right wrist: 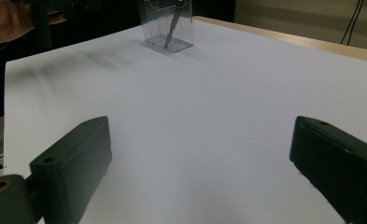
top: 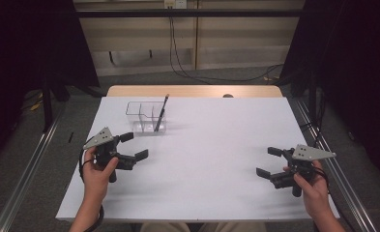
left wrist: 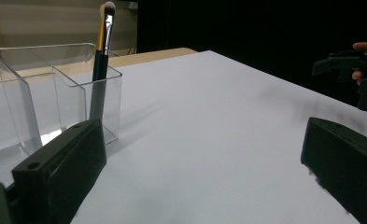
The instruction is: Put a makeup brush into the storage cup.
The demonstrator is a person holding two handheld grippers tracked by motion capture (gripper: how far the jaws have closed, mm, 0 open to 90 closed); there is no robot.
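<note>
Nearest the person, both hands rest low over the white table [top: 202,159], each holding a black tool: the right gripper [top: 269,162] sits near the right edge with its jaws spread wide and nothing between them, and the left gripper [top: 133,146] hovers at the left, jaws equally wide and empty, pointing toward the middle of the table. Just beyond the left gripper stands a clear plastic organizer [top: 146,117], a boxy container with thin see-through walls and inner dividers, its base flat on the sheet. In its right front compartment a makeup brush [left wrist: 102,51] leans upright, its tip rising above the rim; it has a dark slim handle, a gold metal collar and a small soft tuft of pale bristles on top. The brush looks light and stiff along the handle, smooth and likely a bit slippery, so the best hold is probably on the handle just below the collar, above the rim, leaving the bristles alone. The organizer seems light too and could slide or tip if bumped. Farther back, the table's bare wooden edge [top: 192,91] shows.
</note>
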